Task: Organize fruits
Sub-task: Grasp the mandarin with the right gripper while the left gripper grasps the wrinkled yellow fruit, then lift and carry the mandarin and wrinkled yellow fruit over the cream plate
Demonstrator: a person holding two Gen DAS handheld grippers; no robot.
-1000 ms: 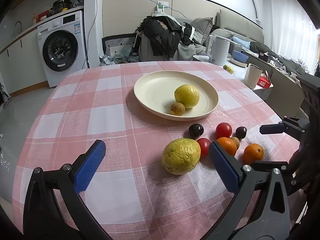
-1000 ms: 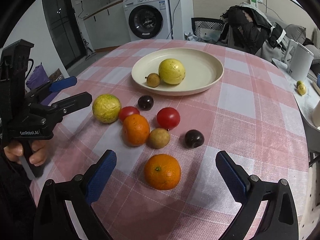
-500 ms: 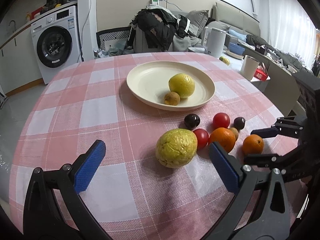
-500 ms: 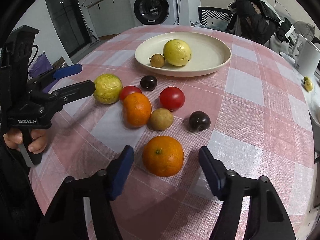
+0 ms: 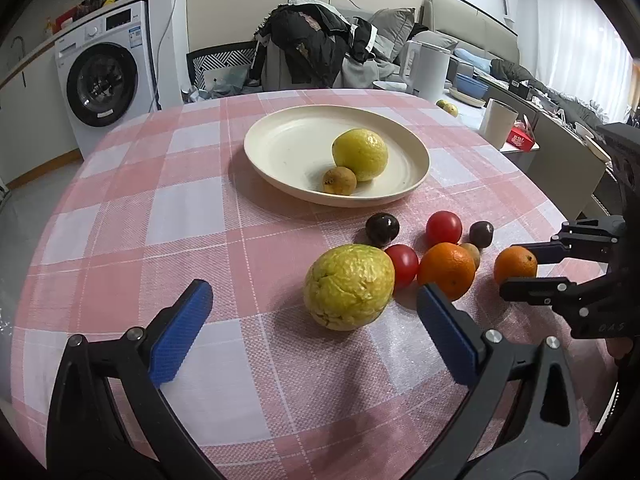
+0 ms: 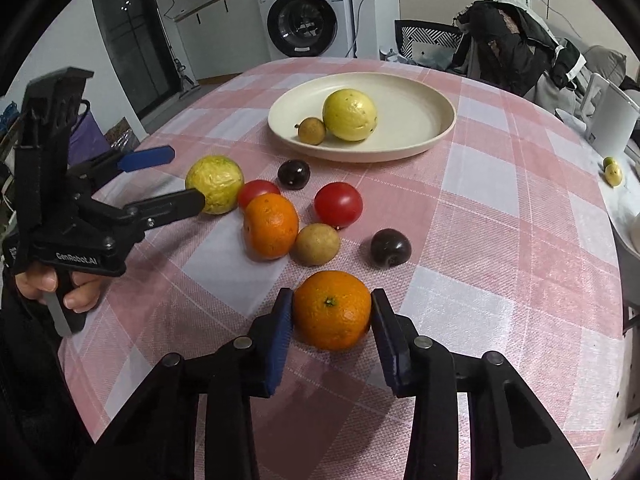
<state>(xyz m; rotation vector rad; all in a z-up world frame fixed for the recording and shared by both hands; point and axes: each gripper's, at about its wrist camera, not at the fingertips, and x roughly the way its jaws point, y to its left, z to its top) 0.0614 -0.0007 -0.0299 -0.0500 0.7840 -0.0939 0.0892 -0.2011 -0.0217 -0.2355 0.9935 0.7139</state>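
A cream plate (image 5: pixel 280 148) (image 6: pixel 420 100) on the pink checked table holds a yellow fruit (image 5: pixel 360 154) and a small brown fruit (image 5: pixel 339 181). Loose fruits lie in front of it: a bumpy yellow-green fruit (image 5: pixel 349 286) (image 6: pixel 215 184), two tomatoes, two dark plums, a tan fruit and two oranges. My right gripper (image 6: pixel 331 322) is shut on the nearer orange (image 6: pixel 332 310) (image 5: pixel 515 265), which rests on the table. My left gripper (image 5: pixel 316 324) is open, with the yellow-green fruit just ahead between its blue pads.
The second orange (image 6: pixel 271 226), a tomato (image 6: pixel 338 204), the tan fruit (image 6: pixel 318 244) and a dark plum (image 6: pixel 391 248) crowd just beyond the held orange. A washing machine (image 5: pixel 106 80) and a chair piled with clothes (image 5: pixel 312 48) stand behind the table.
My right gripper moved forward and closed its fingers onto the near orange. My left gripper drew closer to the yellow-green fruit and stayed open.
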